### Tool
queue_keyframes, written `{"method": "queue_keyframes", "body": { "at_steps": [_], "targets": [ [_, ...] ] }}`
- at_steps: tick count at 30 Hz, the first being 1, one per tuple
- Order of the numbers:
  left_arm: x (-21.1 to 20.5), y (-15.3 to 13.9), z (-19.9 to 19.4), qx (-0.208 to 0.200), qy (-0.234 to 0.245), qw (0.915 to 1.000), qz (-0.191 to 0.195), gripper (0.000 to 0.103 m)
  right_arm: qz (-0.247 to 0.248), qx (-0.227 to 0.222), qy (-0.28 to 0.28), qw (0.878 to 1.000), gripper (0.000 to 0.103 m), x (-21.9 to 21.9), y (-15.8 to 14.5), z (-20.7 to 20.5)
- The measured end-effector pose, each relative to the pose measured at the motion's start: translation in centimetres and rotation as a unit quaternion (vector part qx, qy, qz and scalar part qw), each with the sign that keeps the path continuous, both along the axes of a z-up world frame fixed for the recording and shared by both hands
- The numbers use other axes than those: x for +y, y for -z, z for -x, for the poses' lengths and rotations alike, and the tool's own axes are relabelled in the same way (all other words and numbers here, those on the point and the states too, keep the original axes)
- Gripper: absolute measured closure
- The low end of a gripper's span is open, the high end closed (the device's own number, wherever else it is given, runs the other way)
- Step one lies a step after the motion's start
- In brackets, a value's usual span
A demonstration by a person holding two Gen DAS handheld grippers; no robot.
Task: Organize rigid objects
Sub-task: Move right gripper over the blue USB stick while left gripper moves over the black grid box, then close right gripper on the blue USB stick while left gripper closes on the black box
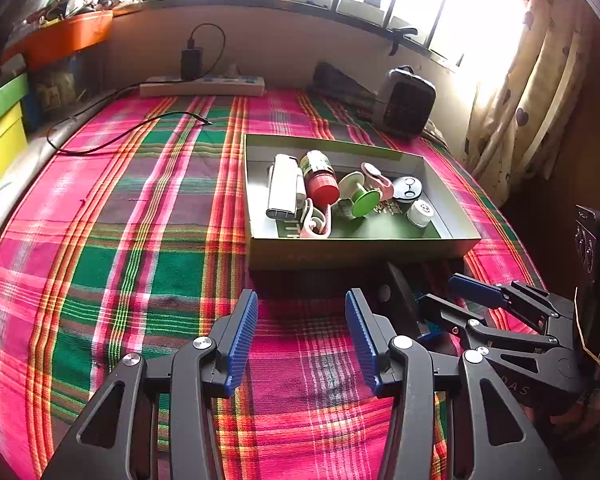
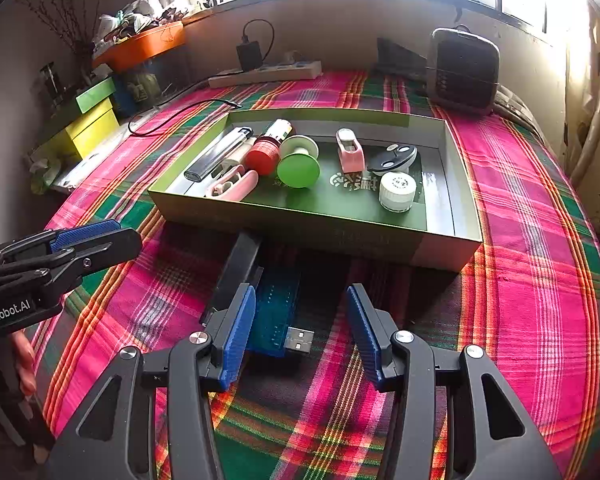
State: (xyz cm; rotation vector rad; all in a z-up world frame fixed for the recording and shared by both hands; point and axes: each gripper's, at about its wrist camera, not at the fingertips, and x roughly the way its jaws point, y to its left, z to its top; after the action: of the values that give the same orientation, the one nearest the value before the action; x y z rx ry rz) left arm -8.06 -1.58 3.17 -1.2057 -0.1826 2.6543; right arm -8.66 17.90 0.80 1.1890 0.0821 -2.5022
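1. Lying on the plaid cloth (image 2: 520, 208) just in front of the green box (image 2: 340, 236), the blue USB stick (image 2: 276, 312) is pointing its long axis from about six o'clock toward twelve in the right wrist view, with its metal plug facing the camera at the lower end.
2. Sitting just beside it at ten o'clock, a black bar-shaped object (image 2: 236, 272) is running roughly parallel and touching or nearly touching the box's front wall; I cannot tell what it is.
3. The right gripper (image 2: 300, 328) is hovering with its jaws spread; the stick is lying against the left blue pad (image 2: 240, 332), well apart from the right one, so nothing is being pinched.
4. The left gripper (image 1: 302, 340) is also standing spread, with only bare cloth showing between its jaws.
5. Inside the box, a white case (image 1: 282, 192), a red-capped bottle (image 1: 320, 180), a green spool (image 1: 364, 200), two pink clips (image 1: 318, 222), a dark round lid (image 1: 407, 189) and a white cap (image 1: 419, 212) are lying loosely together.
6. In the left wrist view the stick is mostly hidden behind the right gripper's fingers at four o'clock, only a sliver of blue showing.
7. A hand (image 2: 24, 360) is showing partly at the left edge of the right wrist view, cut off by the frame.
8. The window at twelve o'clock is glaring white, washing out detail there.
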Motion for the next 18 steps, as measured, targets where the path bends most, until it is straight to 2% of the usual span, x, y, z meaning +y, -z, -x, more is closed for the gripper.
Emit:
{"method": "queue_keyframes", "body": {
  "at_steps": [12, 18],
  "targets": [
    [0.0, 0.1, 0.0, -0.001, 0.0, 1.0, 0.0, 0.058, -0.018, -0.01, -0.002, 1.0, 0.054, -0.6, 0.8, 0.1],
    [0.1, 0.3, -0.1, -0.004, 0.002, 1.0, 0.001, 0.058, -0.05, -0.006, -0.005, 0.999, 0.054, -1.5, 1.2, 0.5]
  ]
}}
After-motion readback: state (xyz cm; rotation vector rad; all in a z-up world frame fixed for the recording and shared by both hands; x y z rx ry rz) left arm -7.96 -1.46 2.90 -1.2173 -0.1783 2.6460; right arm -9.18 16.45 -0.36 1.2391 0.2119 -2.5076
